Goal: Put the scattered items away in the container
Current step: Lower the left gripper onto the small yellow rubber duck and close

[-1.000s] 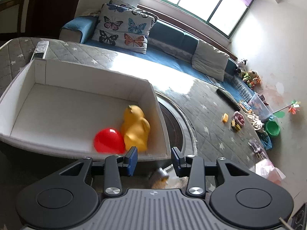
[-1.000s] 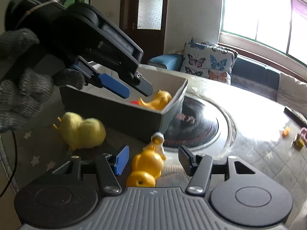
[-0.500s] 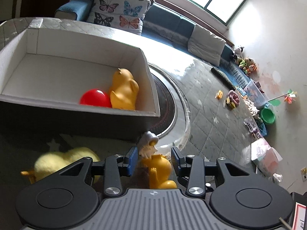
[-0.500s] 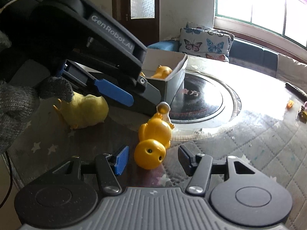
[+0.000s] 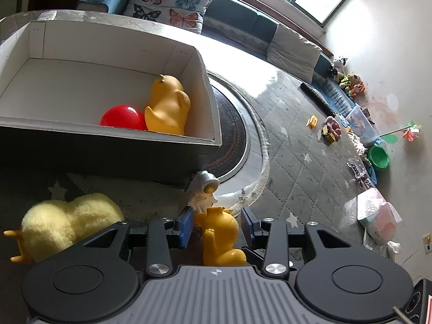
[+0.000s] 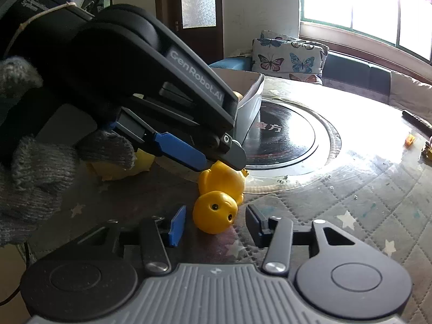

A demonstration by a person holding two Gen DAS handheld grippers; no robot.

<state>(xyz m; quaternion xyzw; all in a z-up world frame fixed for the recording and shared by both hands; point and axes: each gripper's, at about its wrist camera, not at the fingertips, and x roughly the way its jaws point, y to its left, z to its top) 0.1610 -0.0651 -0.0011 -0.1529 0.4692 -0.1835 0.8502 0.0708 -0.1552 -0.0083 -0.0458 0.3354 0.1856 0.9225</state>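
Note:
A grey box (image 5: 113, 145) with white inside walls holds a red ball (image 5: 122, 117) and a yellow duck (image 5: 167, 106). A second yellow rubber duck (image 5: 220, 236) lies on the table in front of the box. My left gripper (image 5: 217, 224) is open with its jaws on either side of this duck. A small white astronaut figure (image 5: 204, 191) stands just beyond it. A fluffy yellow chick (image 5: 67, 221) lies to the left. In the right wrist view my right gripper (image 6: 216, 222) is open, the duck's head (image 6: 216, 212) between its jaws, with the left gripper (image 6: 216, 162) above the duck.
A round black hotplate (image 5: 232, 140) is set in the table beside the box. Small toys (image 5: 330, 131) and a black remote (image 5: 317, 99) lie at the far side. A sofa with a butterfly pillow (image 5: 172, 2) runs behind the table.
My left gripper has dropped from above the box down to the table, and its jaws now straddle the loose duck. My right gripper has drawn back slightly, staying open.

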